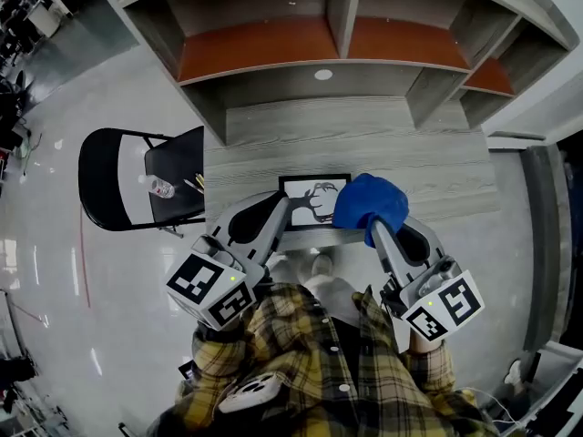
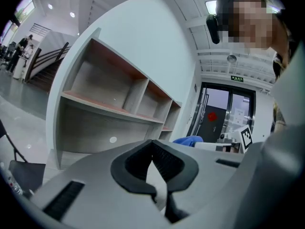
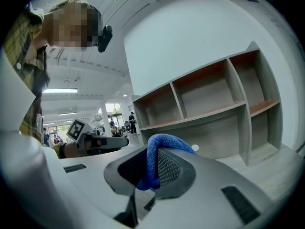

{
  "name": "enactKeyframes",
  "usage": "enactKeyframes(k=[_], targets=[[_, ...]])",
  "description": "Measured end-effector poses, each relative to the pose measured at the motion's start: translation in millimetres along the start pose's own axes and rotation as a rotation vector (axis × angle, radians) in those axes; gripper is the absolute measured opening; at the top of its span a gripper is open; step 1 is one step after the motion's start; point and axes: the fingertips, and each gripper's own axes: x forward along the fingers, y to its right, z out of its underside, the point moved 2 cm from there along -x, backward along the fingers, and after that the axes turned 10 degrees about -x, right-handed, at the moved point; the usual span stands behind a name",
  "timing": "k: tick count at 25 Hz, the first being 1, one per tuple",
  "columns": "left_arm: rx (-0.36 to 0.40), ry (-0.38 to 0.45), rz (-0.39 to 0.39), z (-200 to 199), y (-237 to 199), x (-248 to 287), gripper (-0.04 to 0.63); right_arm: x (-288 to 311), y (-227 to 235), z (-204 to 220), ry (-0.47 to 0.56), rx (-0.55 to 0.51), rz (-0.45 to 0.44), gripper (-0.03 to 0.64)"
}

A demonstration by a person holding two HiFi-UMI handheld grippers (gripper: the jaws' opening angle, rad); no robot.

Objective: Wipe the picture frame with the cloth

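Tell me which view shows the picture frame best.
The head view: the picture frame lies on the desk, black border and drawing visible, its right side covered by the blue cloth. Neither gripper view shows the frame.

Picture frame (image 1: 314, 198): black border, white picture with dark branching drawing. Sits on grey wooden desk (image 1: 410, 157) near front edge; lower left corner and right side covered in head view.

Cloth (image 1: 369, 203): bright blue, bunched into soft lump. One fold pinched between jaws of right gripper (image 3: 151, 168), rest bulging past tips. In head view overlaps frame's right edge; contact unclear.
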Motion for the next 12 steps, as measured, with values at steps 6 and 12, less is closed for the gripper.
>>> enactKeyframes(k=[6, 12], targets=[[-0.002, -0.090, 0.058, -17, -52, 16, 0.005, 50, -3, 1, -0.022, 0.045, 0.079, 0.047], [0.020, -0.216, 0.152, -17, -102, 20, 0.006, 103, -24, 5, -0.031, 0.055, 0.181, 0.048]])
